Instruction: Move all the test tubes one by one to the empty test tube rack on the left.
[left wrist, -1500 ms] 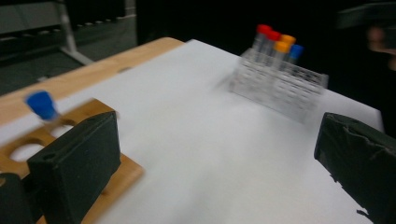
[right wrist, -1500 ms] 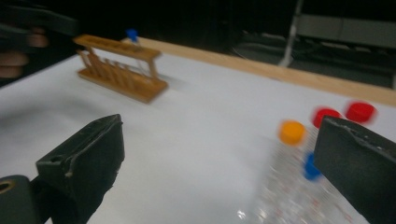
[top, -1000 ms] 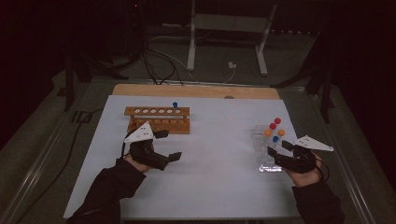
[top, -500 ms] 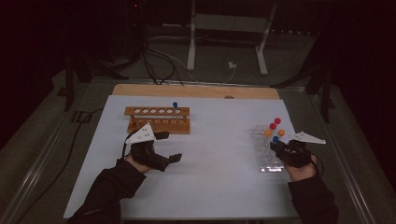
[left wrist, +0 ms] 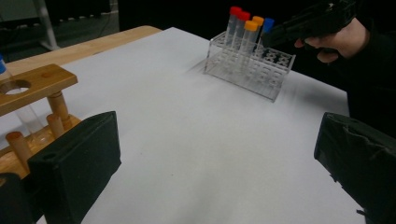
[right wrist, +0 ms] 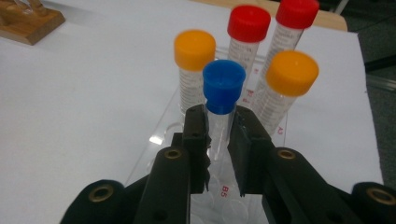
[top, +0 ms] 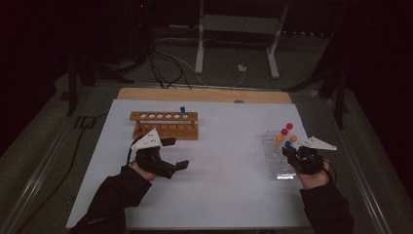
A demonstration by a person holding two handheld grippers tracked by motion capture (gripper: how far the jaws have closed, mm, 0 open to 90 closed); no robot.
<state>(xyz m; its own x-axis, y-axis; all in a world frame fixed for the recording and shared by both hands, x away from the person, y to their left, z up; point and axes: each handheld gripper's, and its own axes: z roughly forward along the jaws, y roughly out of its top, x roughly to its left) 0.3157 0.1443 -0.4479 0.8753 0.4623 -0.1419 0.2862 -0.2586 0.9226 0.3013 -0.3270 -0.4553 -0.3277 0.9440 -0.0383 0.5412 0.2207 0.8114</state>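
A clear plastic rack (top: 276, 163) at the table's right holds two red-capped tubes (right wrist: 249, 23), two orange-capped tubes (right wrist: 194, 51) and one blue-capped tube (right wrist: 223, 86). My right gripper (right wrist: 219, 135) has just been closing and is shut on the blue-capped tube (top: 288, 144) just below its cap, while the tube stands in the rack. My left gripper (top: 176, 153) rests wide open in front of the wooden rack (top: 165, 124), nothing between its jaws (left wrist: 217, 168). A blue-capped tube (top: 182, 110) stands in the wooden rack's right end.
A white sheet (top: 224, 170) covers the table, with a wooden board edge (top: 204, 94) at the back. Cables and a metal stand (top: 234, 44) lie on the floor beyond. The wooden rack (left wrist: 28, 88) stands close beside my left jaw.
My right gripper moved forward to the clear rack and its jaws closed around the blue-capped tube. The left hand stayed where it was.
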